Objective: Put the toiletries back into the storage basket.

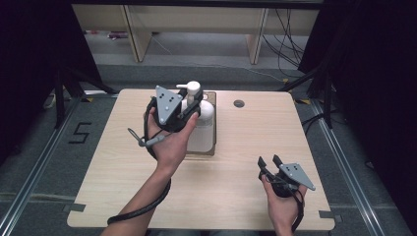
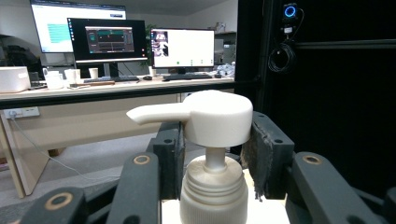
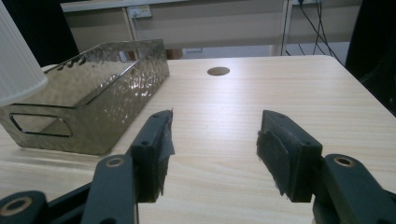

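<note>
A white pump bottle (image 1: 202, 114) stands upright over the smoky clear tray (image 1: 213, 150) at the table's far middle. My left gripper (image 1: 193, 105) is shut on it just under the pump head (image 2: 217, 116), one pad on each side of the ribbed collar (image 2: 214, 196). In the right gripper view the bottle's ribbed body (image 3: 14, 56) hangs with its base at about the height of the tray's rim (image 3: 88, 105). My right gripper (image 1: 269, 161) rests near the table's front right, open (image 3: 212, 144) with nothing between its jaws.
A round cable hole (image 1: 239, 103) lies in the tabletop to the right of the tray. Bare wood stretches between the tray and the right gripper. Dark curtains and stand legs flank the table; desks with monitors (image 2: 109, 42) stand beyond.
</note>
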{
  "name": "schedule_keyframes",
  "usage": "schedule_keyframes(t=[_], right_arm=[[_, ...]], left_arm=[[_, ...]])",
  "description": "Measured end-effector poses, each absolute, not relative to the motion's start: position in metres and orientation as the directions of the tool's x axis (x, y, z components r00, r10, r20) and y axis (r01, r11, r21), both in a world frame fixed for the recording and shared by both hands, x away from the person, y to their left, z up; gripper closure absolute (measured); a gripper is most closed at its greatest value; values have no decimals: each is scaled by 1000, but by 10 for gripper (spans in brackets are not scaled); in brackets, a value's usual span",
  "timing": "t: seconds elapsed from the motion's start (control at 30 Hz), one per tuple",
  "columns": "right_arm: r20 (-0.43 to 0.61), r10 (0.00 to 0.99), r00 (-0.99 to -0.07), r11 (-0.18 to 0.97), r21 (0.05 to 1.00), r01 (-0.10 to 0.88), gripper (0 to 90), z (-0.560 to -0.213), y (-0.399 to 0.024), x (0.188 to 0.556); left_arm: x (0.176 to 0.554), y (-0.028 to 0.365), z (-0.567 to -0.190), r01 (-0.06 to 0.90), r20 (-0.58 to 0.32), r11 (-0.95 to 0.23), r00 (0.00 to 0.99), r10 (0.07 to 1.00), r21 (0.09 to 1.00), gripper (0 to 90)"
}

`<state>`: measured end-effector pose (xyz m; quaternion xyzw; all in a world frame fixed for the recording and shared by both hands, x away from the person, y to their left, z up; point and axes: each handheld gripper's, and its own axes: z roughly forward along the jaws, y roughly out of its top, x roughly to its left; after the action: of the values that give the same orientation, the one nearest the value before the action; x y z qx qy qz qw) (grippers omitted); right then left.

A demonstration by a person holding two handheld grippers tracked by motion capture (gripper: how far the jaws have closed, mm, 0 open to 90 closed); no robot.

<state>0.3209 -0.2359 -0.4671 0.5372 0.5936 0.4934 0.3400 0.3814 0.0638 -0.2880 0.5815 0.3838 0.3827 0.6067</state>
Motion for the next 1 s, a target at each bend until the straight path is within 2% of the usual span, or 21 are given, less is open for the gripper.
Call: schedule_keyframes(t=[0.17, 0.33, 1.0], right_arm=[[139, 972, -190, -74, 947, 312, 450, -467, -235, 320], [92, 978, -186, -30, 950, 311, 450, -466, -238, 321], [117, 975, -190, -52, 947, 316, 450, -468, -237, 321]], left_arm=[[384, 66, -287, -21, -16, 27, 403, 915, 999, 593], [389, 67, -286, -31, -7, 21, 395, 919, 999, 593], [406, 70, -286, -44, 7, 11, 381, 925, 999, 593]])
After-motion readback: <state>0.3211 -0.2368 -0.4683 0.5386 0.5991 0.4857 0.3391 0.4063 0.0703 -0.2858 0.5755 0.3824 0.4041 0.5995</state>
